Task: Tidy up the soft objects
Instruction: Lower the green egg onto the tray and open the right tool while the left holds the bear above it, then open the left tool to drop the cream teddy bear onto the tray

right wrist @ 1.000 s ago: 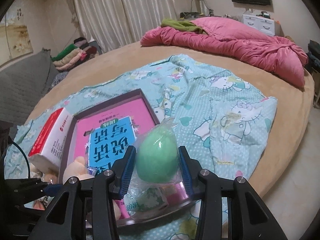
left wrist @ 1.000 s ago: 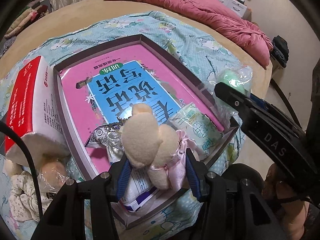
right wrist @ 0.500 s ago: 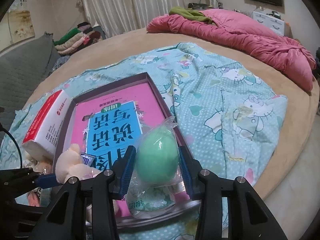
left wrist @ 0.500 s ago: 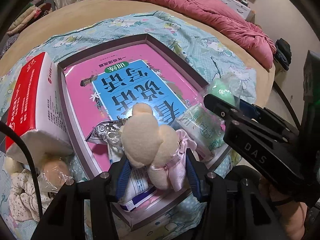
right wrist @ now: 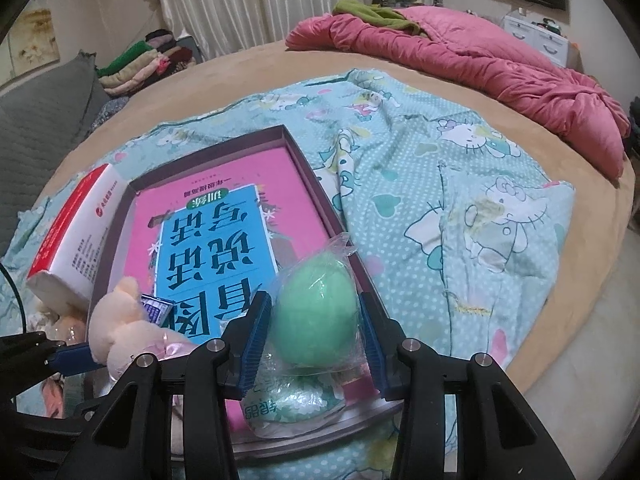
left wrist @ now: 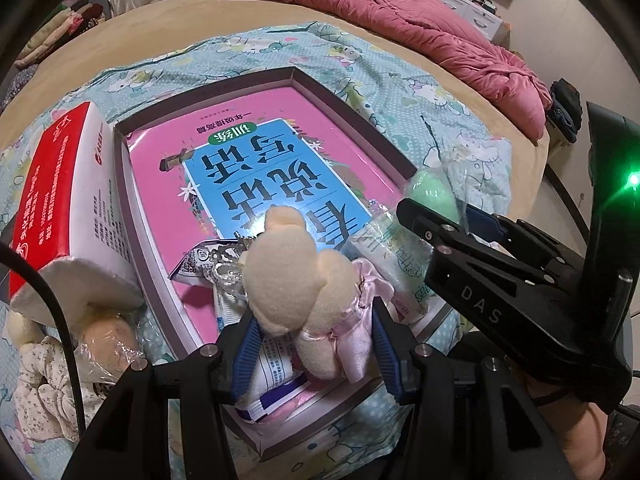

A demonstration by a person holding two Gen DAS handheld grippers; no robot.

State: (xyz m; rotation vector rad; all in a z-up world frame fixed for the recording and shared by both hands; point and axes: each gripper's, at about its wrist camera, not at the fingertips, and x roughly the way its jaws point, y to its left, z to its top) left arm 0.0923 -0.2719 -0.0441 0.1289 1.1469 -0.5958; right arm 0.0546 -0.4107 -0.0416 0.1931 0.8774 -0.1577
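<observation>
My left gripper [left wrist: 314, 350] clamps the cream plush toy [left wrist: 296, 280] over the near end of the shallow box [left wrist: 344, 96]. My right gripper [right wrist: 314, 338] squeezes the bagged green egg-shaped sponge [right wrist: 316, 308] above the box's near right corner, pink book [right wrist: 256, 176] beyond.

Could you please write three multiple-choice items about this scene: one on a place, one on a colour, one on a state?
1. Where does the pink book lie?
A. inside the shallow box
B. on the floor
C. under the quilt

2. What colour is the wrapped egg-shaped sponge?
A. red
B. green
C. black

3. What does the left claw hold?
A. nothing
B. tissue pack
C. the cream plush toy

Answers: 1 A, the box walls surround it; 2 B, green shows through the film; 3 C, both pads press on the toy.
</observation>
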